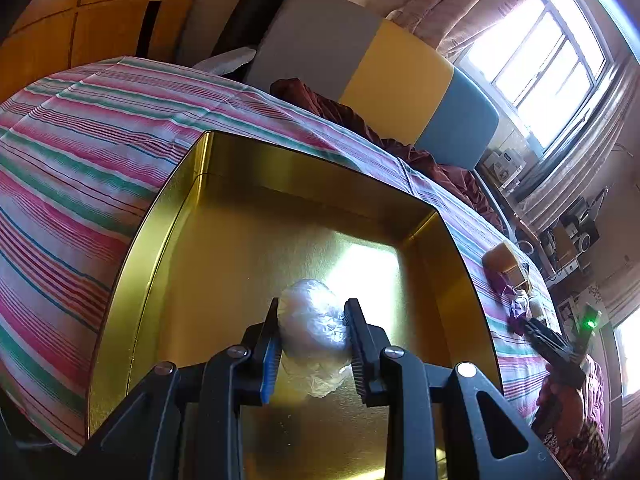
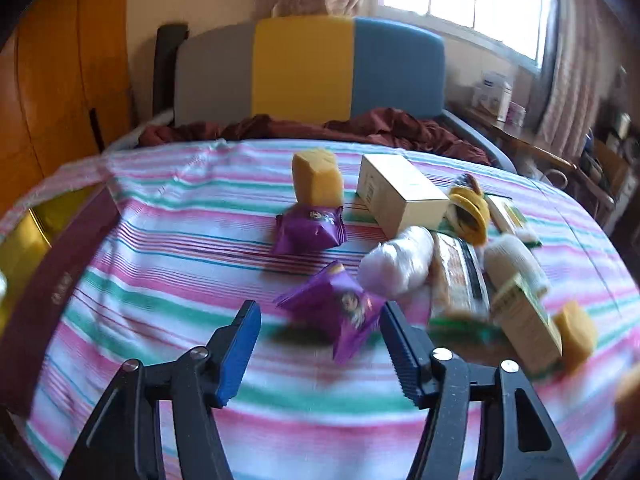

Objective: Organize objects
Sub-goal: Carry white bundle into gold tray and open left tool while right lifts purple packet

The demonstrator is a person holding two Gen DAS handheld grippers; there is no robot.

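Striped bedding (image 2: 200, 272) in pink, green and white covers a bed that serves as the work surface, with a grey, yellow and blue headboard (image 2: 308, 68) behind it and a bright window to the right.

On the bed sits a gold tin tray (image 1: 192, 208), and over its floor the left gripper (image 1: 312, 334) is clenched on a plastic-wrapped bundle (image 1: 310, 328), one pad pressing each side. That bundle looks light and soft; the crinkled film probably slips and bunches, so a hold across the fat middle, as here, seems safer than one on the loose tail of wrap below.

In the right wrist view, the right gripper (image 2: 318, 340) has its fingers (image 2: 240, 344) released and parted around nothing, hovering just short of a purple snack packet (image 2: 340, 308). This packet looks puffy, light and slick, so pinching across its body rather than a crimped edge is likely best, and gently, since the contents may crush. Beside it lie another purple packet (image 2: 308, 230), a white wrapped bundle (image 2: 396, 264), a cream box (image 2: 400, 196) and yellow blocks (image 2: 318, 178), all close together.
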